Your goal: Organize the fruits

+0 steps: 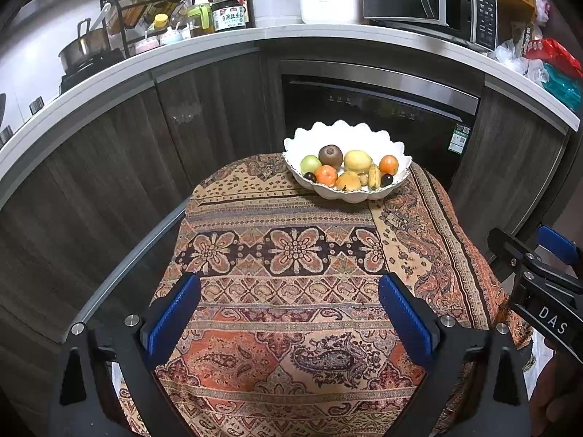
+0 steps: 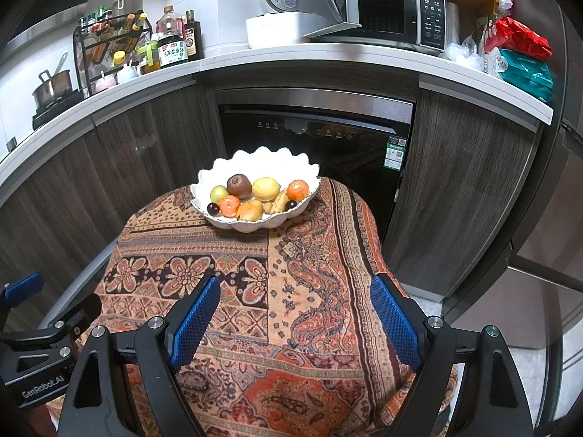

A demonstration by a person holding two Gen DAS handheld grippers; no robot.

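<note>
Left wrist view: left tongs (image 1: 289, 322) spread wide, nothing between them, and right tongs (image 2: 295, 322) gape empty too. All the fruit sits piled in the white bowl (image 1: 397, 149) at the tabletop's (image 1: 291, 291) far edge, well apart, probably already gathered.

Both hand-held grippers (image 1: 289, 322) (image 2: 295, 322) wide, empty.

patterned tablecloth (image 1: 291, 291), microwave (image 2: 382, 7), rice cooker (image 1: 331, 3), dishwasher (image 2: 317, 138)
</note>
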